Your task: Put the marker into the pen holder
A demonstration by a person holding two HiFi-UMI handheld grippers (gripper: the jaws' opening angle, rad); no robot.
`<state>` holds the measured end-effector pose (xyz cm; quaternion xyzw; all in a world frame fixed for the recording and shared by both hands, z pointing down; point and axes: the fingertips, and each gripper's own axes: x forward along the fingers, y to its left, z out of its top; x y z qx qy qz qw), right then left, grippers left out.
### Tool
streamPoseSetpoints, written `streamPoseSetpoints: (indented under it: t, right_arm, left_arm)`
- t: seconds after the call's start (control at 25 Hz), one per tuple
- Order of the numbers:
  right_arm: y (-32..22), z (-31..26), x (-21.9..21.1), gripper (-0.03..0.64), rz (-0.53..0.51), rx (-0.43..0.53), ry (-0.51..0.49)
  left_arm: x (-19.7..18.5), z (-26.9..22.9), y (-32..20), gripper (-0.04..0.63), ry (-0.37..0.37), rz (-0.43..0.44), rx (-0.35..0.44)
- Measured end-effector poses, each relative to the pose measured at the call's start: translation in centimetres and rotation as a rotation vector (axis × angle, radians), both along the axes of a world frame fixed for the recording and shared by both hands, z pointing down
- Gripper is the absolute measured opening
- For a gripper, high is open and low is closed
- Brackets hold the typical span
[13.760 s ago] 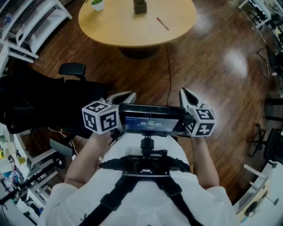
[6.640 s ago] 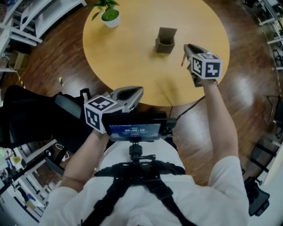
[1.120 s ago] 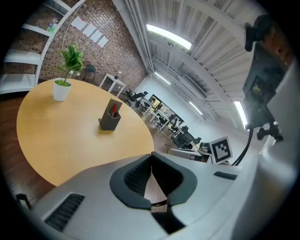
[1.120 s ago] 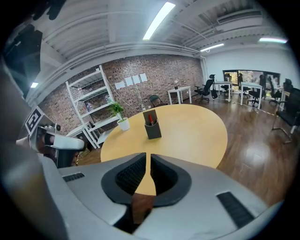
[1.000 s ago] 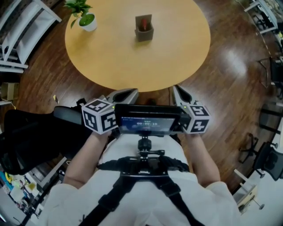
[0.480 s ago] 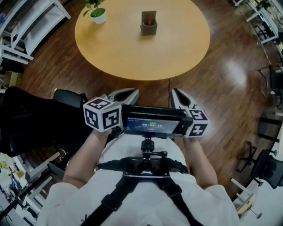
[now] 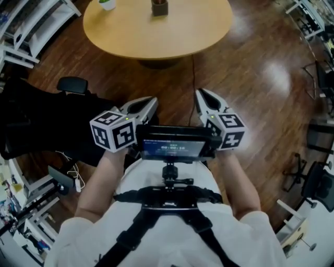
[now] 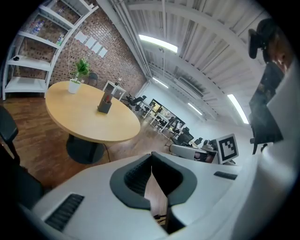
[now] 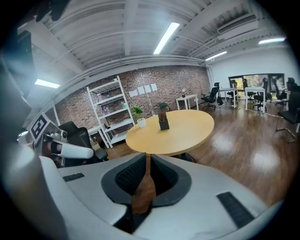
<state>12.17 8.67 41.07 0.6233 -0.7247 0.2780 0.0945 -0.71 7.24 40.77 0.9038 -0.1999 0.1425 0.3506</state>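
The dark pen holder (image 7: 159, 6) stands on the round wooden table (image 7: 156, 31) at the top edge of the head view, far from both grippers. A red marker (image 9: 162, 115) stands upright inside the pen holder (image 9: 163, 123); the left gripper view shows the marker (image 8: 108, 98) in the holder (image 8: 105, 104) too. My left gripper (image 7: 151, 100) and right gripper (image 7: 200, 93) are held side by side near the person's chest, over the floor. Both are shut with nothing between the jaws.
A small potted plant (image 7: 108, 4) sits on the table left of the holder. A black office chair (image 7: 47, 120) is at the left, white shelves (image 7: 31, 23) at the upper left, more chairs (image 7: 319, 182) at the right. A cable (image 7: 194, 68) runs across the wooden floor.
The table and pen holder have slid toward the top of the head view as the person backs away. Both grippers stay shut and empty near the chest.
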Motion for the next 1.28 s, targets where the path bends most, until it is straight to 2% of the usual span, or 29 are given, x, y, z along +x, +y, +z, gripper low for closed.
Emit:
streamPoseSetpoints:
  t: [0.28, 0.48, 0.76, 1.28]
  right_arm:
    - [2.4, 0.7, -2.6, 0.021, -0.016, 0.012, -0.007]
    - [2.8, -0.7, -2.9, 0.021, 0.024, 0.002, -0.034]
    - [3.9, -0.5, -4.7, 0.000, 0.042, 0.007, -0.018]
    - [5.1, -0.7, -5.5, 0.000, 0.039, -0.008, 0.028]
  left_arm:
    - [-2.6, 0.5, 2.7, 0.000, 0.002, 0.000, -0.011]
    - [-2.3, -0.3, 3.5, 0.000, -0.027, 0.052, 0.008]
    - [-4.3, -0.1, 3.9, 0.000, -0.034, 0.083, 0.005]
    - [-3.7, -0.2, 4.7, 0.000, -0.032, 0.155, 0.003]
